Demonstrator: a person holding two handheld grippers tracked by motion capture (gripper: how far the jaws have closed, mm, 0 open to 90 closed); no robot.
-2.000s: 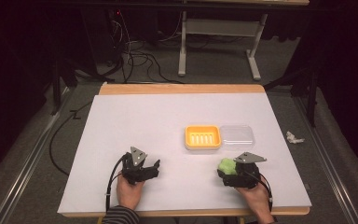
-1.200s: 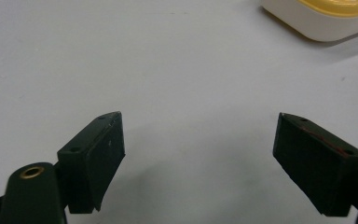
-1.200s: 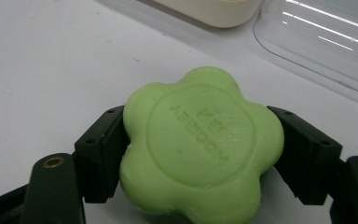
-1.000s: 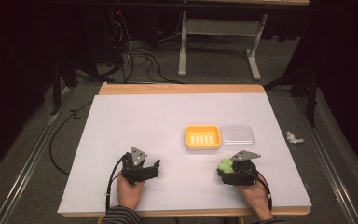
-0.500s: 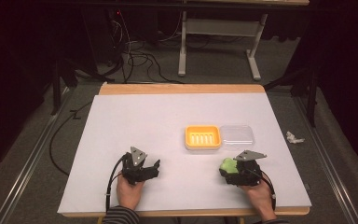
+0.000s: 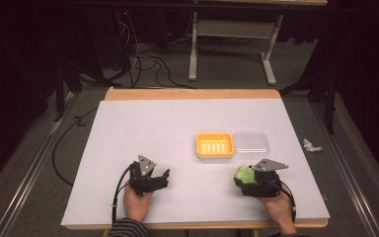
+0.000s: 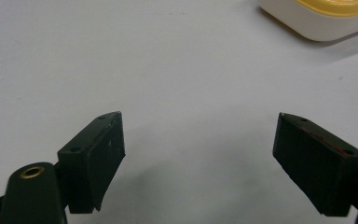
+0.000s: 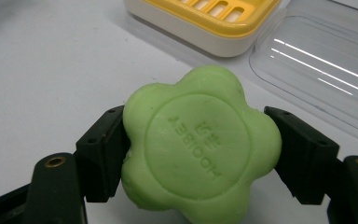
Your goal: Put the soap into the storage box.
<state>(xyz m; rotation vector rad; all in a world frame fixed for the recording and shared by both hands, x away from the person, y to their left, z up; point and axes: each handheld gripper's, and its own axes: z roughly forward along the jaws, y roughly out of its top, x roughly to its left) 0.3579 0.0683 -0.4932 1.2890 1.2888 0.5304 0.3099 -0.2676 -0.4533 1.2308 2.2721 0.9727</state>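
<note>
My right tongs point(image 8: 200, 154) clamped the green flower-shaped soap point(image 8: 200, 149) just above the white worktop point(image 6: 153, 133), near the yellow soap dish point(image 6: 214, 145) and its clear lid point(image 6: 250, 144). My left tongs point(image 7: 198, 154) gaped wide, empty.

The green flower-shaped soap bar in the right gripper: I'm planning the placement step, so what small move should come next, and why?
Probably carry the green flower-shaped soap bar forward to above the yellow slotted soap dish. The right gripper has both jaws pressed on the bar's sides, and the dish lies open just ahead, its clear plastic lid set beside it. The left gripper is open over bare table.
</note>
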